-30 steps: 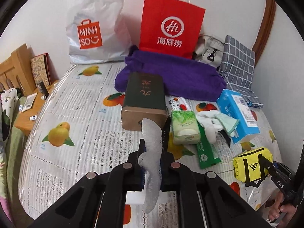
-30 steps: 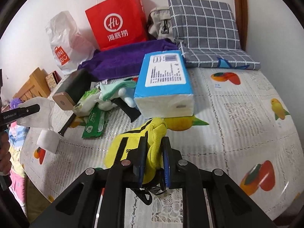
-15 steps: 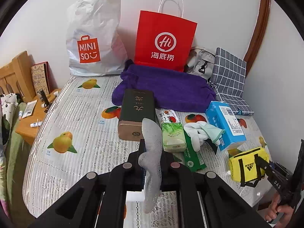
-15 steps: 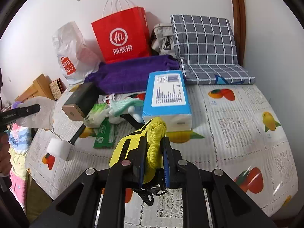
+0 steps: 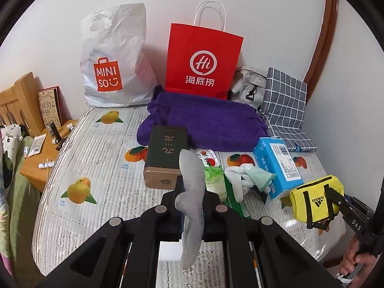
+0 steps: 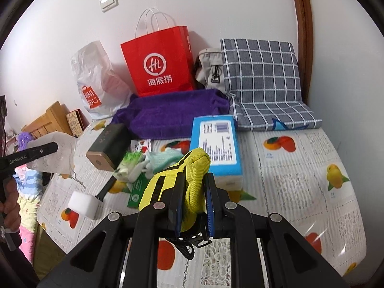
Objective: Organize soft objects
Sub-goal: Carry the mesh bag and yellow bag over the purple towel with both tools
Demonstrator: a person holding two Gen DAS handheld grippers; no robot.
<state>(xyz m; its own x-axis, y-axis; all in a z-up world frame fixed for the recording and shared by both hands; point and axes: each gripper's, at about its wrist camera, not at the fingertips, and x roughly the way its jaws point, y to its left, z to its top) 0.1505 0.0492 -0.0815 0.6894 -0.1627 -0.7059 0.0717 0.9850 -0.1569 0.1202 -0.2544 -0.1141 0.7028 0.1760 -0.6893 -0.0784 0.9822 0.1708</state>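
Note:
My left gripper (image 5: 190,192) is shut on a grey sock (image 5: 192,192) and holds it above the near edge of the fruit-print bed. It also shows in the right wrist view (image 6: 51,147), with the sock hanging pale behind it. My right gripper (image 6: 193,182) is shut on a small yellow Adidas bag (image 6: 189,172), lifted off the bed; the bag shows at the right of the left wrist view (image 5: 316,199). A white and mint cloth bundle (image 5: 247,175) lies in the middle of the bed. A purple towel (image 5: 206,122) lies at the back.
A red paper bag (image 5: 204,60), a white Miniso bag (image 5: 115,60), a grey pouch (image 5: 249,86) and a checked cushion (image 6: 261,76) stand along the wall. A dark box (image 5: 166,156), a blue tissue pack (image 5: 276,165), green wipes (image 5: 214,180) and a white sponge block (image 6: 82,202) lie on the bed. A wooden nightstand (image 5: 40,158) stands at the left.
Both grippers have drawn back and up from the bed with the sock and the yellow bag still held. Objects on the bed look smaller and farther.

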